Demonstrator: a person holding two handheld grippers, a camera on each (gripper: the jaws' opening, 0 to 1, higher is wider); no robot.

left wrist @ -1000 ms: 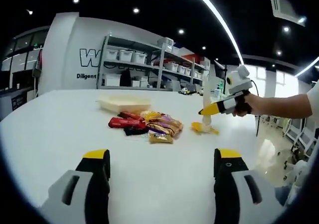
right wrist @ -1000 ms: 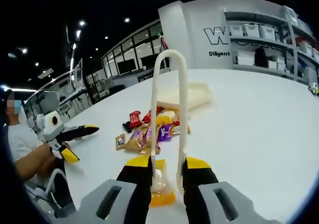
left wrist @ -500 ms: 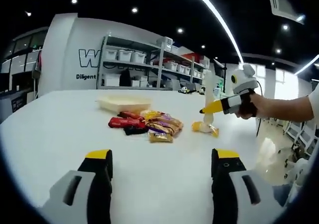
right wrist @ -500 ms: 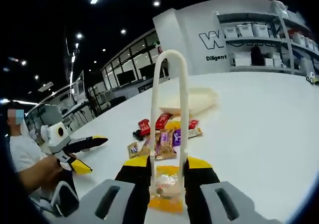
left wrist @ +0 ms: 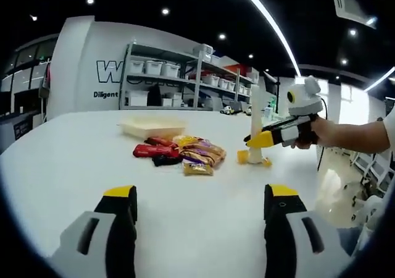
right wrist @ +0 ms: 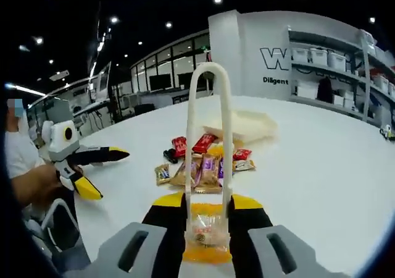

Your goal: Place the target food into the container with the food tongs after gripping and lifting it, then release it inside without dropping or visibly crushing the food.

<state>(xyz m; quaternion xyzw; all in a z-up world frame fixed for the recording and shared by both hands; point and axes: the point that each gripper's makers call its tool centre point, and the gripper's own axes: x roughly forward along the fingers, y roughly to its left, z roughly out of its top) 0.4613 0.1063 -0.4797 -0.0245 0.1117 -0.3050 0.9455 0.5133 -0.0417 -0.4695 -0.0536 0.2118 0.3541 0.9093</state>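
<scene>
On the white bench [right wrist: 321, 167], the tray [right wrist: 244, 125] waits at twelve o'clock past the snack pile [right wrist: 200, 164]. Right tool [right wrist: 208, 219] is clamped on the tongs [right wrist: 210, 136], which pinch the yellow packet [right wrist: 207, 235]. Left tool [left wrist: 200, 219] hangs released. Lift step; next, carry forward gently.

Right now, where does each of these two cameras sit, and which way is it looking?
Left gripper view: rides the left gripper, jaws apart, and looks across the white table at the snack packets and tray; the right gripper and a forearm enter from the right.
Right gripper view: rides the right gripper, which clamps white tongs around an orange-edged packet; the left gripper and a hand show at left.
Shared: table, packets, tray, shelving.
</scene>
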